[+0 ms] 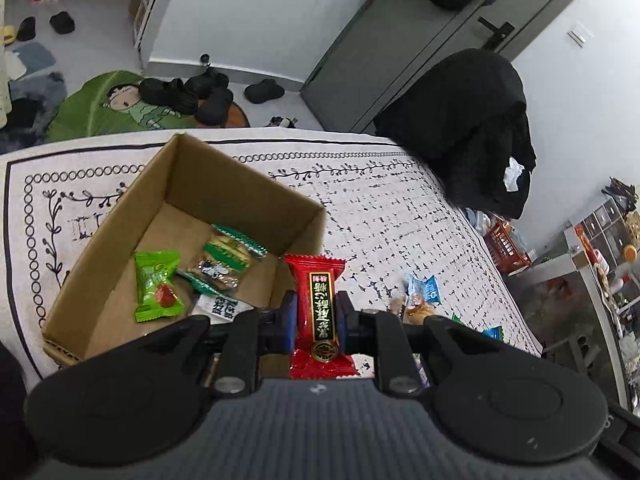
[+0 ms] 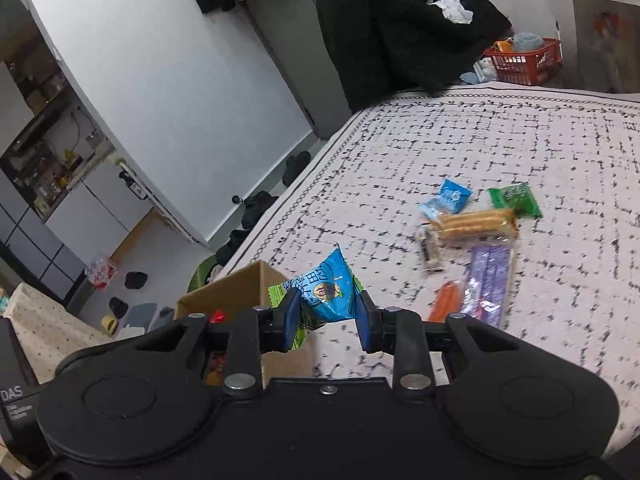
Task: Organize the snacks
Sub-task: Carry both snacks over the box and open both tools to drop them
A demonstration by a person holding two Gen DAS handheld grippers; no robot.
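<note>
Two handheld grippers carry snack packets near a cardboard box point(image 1: 120, 216) on a patterned tabletop point(image 1: 400, 208).

Left gripper point(image 1: 318, 312) fingers clamp a red packet point(image 1: 320, 300) beside the box; right gripper point(image 2: 330, 312) fingers clamp a blue packet point(image 2: 328, 288).

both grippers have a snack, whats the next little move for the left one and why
Probably carry the left gripper a bit further left over the open cardboard box, then let go. It is shut on the red packet, which sits at the box's right wall, not yet above the snacks inside.
</note>
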